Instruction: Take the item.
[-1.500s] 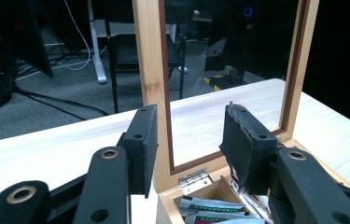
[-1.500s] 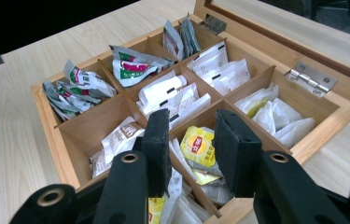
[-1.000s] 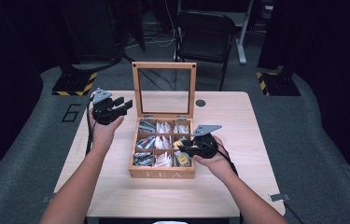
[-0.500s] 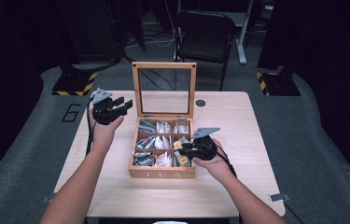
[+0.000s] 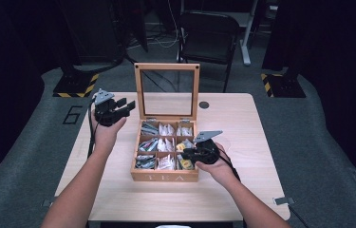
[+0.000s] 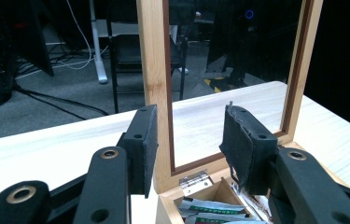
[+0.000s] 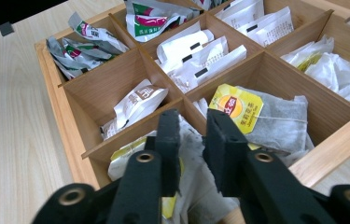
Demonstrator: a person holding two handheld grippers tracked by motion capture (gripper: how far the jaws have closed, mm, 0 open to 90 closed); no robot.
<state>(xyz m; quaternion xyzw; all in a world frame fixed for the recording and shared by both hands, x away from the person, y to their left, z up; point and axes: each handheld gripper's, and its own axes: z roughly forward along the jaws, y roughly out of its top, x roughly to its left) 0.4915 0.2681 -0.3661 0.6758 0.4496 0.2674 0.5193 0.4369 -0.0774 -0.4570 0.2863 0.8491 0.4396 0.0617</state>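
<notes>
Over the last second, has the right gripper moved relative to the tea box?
Yes, slightly: the right gripper has edged left, farther in over the tea box's front right compartment.

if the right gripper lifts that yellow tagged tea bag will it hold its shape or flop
Probably flop: the tea bag looks like thin, soft mesh, slumped against the divider. Likely very light too. Its yellow tag hangs on a thin string, so it may dangle or snag on the tea box.

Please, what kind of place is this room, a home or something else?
Probably a lab or studio set up for recording, not a home. Dark curtains surround a single wooden table, yellow-and-black hazard-striped stand bases sit on the grey floor, and cables run behind a black chair.
</notes>
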